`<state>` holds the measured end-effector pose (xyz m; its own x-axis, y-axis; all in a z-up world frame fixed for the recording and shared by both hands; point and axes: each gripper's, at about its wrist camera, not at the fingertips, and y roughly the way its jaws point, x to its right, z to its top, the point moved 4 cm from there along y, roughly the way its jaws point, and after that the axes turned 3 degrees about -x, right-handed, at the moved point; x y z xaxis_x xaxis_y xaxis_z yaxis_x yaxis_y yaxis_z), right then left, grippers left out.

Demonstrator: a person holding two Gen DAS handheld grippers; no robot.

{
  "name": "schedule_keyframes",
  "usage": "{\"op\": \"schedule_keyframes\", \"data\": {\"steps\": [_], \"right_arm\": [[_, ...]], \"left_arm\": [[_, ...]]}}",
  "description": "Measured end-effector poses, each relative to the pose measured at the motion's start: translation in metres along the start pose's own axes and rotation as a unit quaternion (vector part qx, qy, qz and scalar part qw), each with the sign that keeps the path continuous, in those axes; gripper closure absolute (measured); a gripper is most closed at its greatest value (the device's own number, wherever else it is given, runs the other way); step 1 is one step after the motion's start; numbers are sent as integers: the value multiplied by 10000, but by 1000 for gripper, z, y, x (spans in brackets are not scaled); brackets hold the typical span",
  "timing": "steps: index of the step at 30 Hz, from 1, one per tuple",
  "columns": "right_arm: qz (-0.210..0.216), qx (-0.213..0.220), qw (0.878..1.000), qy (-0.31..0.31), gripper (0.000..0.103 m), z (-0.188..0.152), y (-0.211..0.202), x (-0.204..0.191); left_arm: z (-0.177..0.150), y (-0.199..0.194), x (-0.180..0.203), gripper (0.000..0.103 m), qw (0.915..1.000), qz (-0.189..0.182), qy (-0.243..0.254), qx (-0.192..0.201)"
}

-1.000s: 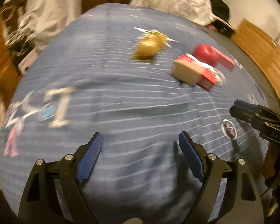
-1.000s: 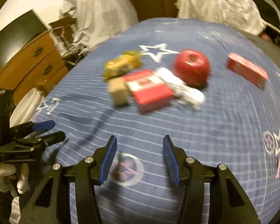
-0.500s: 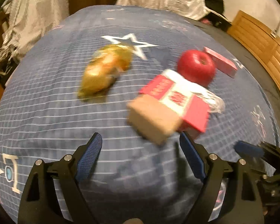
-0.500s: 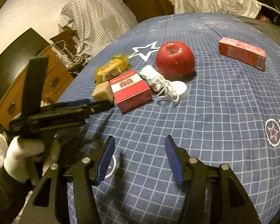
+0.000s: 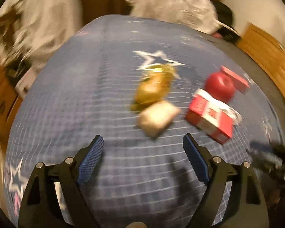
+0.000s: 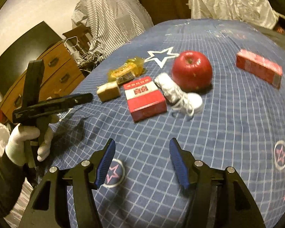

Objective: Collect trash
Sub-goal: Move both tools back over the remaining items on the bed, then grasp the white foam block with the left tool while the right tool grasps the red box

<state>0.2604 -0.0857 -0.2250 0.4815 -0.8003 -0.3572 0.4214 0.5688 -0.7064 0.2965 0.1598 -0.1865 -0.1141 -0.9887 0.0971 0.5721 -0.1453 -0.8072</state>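
Nothing has been collected yet on the blue checked bedspread (image 6: 228,123), as far as either camera shows. The litter lies in a loose cluster near the printed star: a yellow wrapper (image 6: 125,71), a tan block (image 6: 108,90) just beside it, a red-and-white box (image 6: 145,98), a white bundle (image 6: 177,95) touching the apple (image 6: 192,71), and a second red box (image 6: 259,68) well apart toward the far edge. Whether the apple counts as trash cannot be told.

The left gripper (image 5: 143,161) stands wide and empty, its blue pads short of the tan block (image 5: 157,117); in the right wrist view a white-gloved hand (image 6: 26,144) holds it low, its tip close to that block. The picture is smeared, so the exact gap is unclear. The right gripper (image 6: 142,160) is also empty; its jaws have just been opening, with only cloth between them, and it hangs back from the cluster.

No bag or bin shows in either view, so where the rubbish is to go is unknown. By the look of it, the job is at its first pickup, with every piece left to gather.
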Motion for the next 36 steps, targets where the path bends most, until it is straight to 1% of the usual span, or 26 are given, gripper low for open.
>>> {"op": "schedule_keyframes", "data": {"steps": [3,7,10,12,14,15,17,18,21,24,25,26,28,31,32,34,36], "right_arm": [[4,-43,9994,-346,42,14,3,-6],[104,-249,9965,-791,43,40,18,-17],[50,-490,9929,-1082,43,59,38,-24],[-120,-606,9910,-1190,43,68,48,-25],[-271,-709,9894,-1235,43,76,57,-24],[-340,-739,9885,-1272,43,79,61,-23],[-419,-874,9866,-1316,43,83,69,-21],[-431,-968,9852,-1344,43,84,75,-21],[-530,-1029,9834,-1401,42,89,85,-18],[-504,-1045,9833,-1402,41,93,90,-19],[-483,-1047,9830,-1427,44,93,90,-21],[-410,-1075,9830,-1431,51,92,88,-24],[-244,-1133,9822,-1475,55,86,82,-31],[22,-1211,9817,-1473,56,76,70,-36],[-14,-1179,9817,-1497,56,74,65,-36],[-252,-1016,9831,-1501,56,78,60,-29],[-284,-1100,9841,-1366,56,82,65,-19]], "left_arm": [[8,12,5,21,9986,32,525,-59],[22,31,4,21,9972,58,725,-195],[29,40,6,21,9960,-9,855,-261],[31,46,12,24,9951,-69,933,-307],[32,51,14,32,9941,-79,1013,-380],[31,55,16,33,9934,-85,1061,-424],[27,59,19,37,9927,-80,1105,-480],[27,62,20,37,9926,-96,1111,-488],[27,62,18,38,9931,-161,1054,-490],[30,64,16,46,9937,-159,990,-491],[31,64,14,54,9940,-151,962,-493],[32,63,13,57,9943,-156,934,-489],[31,60,12,61,9943,-173,930,-489],[27,56,13,63,9936,-145,983,-539],[26,55,14,63,9935,-147,991,-542],[26,55,13,63,9938,-97,968,-528],[28,58,11,63,9945,-133,869,-575]]}}
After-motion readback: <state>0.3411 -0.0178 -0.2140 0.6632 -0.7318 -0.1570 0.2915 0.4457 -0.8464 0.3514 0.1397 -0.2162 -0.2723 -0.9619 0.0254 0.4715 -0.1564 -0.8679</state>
